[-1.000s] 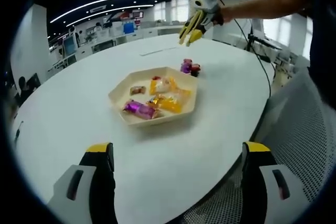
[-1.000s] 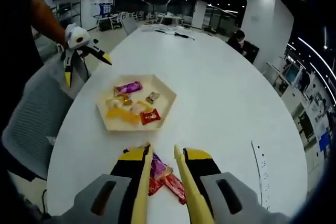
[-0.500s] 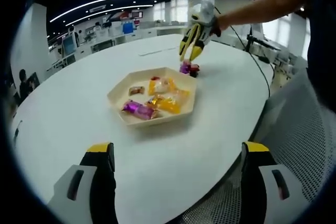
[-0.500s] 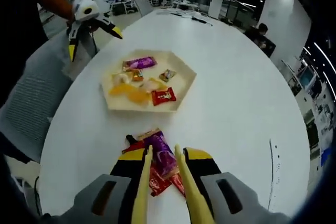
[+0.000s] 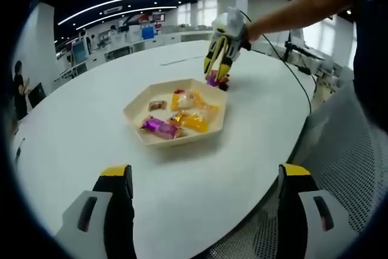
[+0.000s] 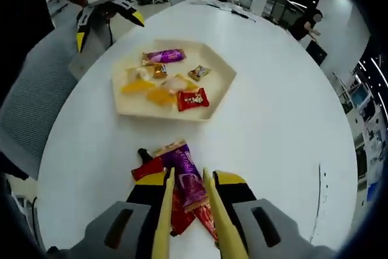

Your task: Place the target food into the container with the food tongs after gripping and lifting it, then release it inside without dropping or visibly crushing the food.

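Observation:
A purple snack packet [image 6: 185, 171] lies on top of red packets [image 6: 148, 167] on the white table [image 6: 273, 119]. My right gripper [image 6: 188, 174] is shut on yellow food tongs [image 6: 162, 216], whose two arms stand on either side of the purple packet. I cannot tell whether the tongs squeeze it. In the left gripper view, the right gripper [image 5: 218, 65] hangs just over that pile [image 5: 217, 79]. The hexagonal cream tray [image 6: 224, 80] [image 5: 136, 108] holds several wrapped snacks. My left gripper [image 5: 205, 171] is open and holds nothing, near the table's edge.
A grey mesh chair [image 5: 345, 168] [image 6: 36, 101] stands at the table's edge beside the tray. A person's arm [image 5: 291, 7] reaches in behind the right gripper. A black cable [image 5: 300, 74] trails over the table. A white strip [image 6: 321, 201] lies at the right.
My right gripper has come down and forward onto the packet pile, so the purple packet now sits between the tong arms. The left gripper has stayed put.

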Tool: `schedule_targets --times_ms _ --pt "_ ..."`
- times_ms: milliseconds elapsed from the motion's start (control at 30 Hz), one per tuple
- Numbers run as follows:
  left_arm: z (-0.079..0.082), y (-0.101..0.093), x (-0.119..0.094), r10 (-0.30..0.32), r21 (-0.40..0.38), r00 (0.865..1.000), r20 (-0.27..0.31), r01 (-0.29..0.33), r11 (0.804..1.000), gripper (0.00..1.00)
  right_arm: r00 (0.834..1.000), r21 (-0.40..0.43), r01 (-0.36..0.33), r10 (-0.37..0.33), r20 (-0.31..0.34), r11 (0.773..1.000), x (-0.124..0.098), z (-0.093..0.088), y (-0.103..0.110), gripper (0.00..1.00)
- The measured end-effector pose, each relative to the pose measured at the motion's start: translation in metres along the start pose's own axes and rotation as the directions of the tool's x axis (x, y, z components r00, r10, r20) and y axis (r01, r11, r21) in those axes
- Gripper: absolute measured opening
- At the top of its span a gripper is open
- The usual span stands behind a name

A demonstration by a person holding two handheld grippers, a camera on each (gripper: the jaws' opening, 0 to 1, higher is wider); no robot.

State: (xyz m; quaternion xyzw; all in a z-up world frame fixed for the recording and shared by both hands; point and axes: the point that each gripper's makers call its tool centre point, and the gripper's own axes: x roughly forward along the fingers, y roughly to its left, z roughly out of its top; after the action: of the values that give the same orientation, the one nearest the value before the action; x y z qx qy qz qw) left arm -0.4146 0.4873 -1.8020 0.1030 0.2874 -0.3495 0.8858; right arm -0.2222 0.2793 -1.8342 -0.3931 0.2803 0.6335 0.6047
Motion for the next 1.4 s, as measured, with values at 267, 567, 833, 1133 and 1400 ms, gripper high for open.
schedule_targets --times_ms 267,567,833,1133,1400 --pt "0.000 0.000 0.000 0.002 0.002 1.000 -0.002 -0.002 1.000 0.96 0.999 0.086 0.020 -0.016 -0.048 0.996 0.003 -0.002 -0.003 0.23" --pt "-0.001 0.002 0.000 0.010 0.002 1.000 -0.009 -0.010 1.000 0.95 0.992 0.195 0.104 -0.088 -0.087 0.975 -0.003 -0.004 -0.011 0.22" --pt "-0.002 0.001 0.000 0.005 0.003 1.000 -0.010 -0.005 1.000 0.95 0.991 0.308 0.132 -0.115 -0.074 0.942 -0.014 -0.007 -0.017 0.21" --pt "-0.001 0.001 0.000 0.004 0.004 1.000 -0.012 -0.004 1.000 0.95 0.992 0.080 0.072 -0.063 -0.107 0.994 -0.001 -0.016 -0.001 0.27" --pt "-0.001 0.003 0.000 0.011 -0.003 1.000 -0.006 -0.011 1.000 0.95 0.993 0.300 0.085 -0.057 -0.103 0.950 -0.001 -0.012 -0.010 0.21"
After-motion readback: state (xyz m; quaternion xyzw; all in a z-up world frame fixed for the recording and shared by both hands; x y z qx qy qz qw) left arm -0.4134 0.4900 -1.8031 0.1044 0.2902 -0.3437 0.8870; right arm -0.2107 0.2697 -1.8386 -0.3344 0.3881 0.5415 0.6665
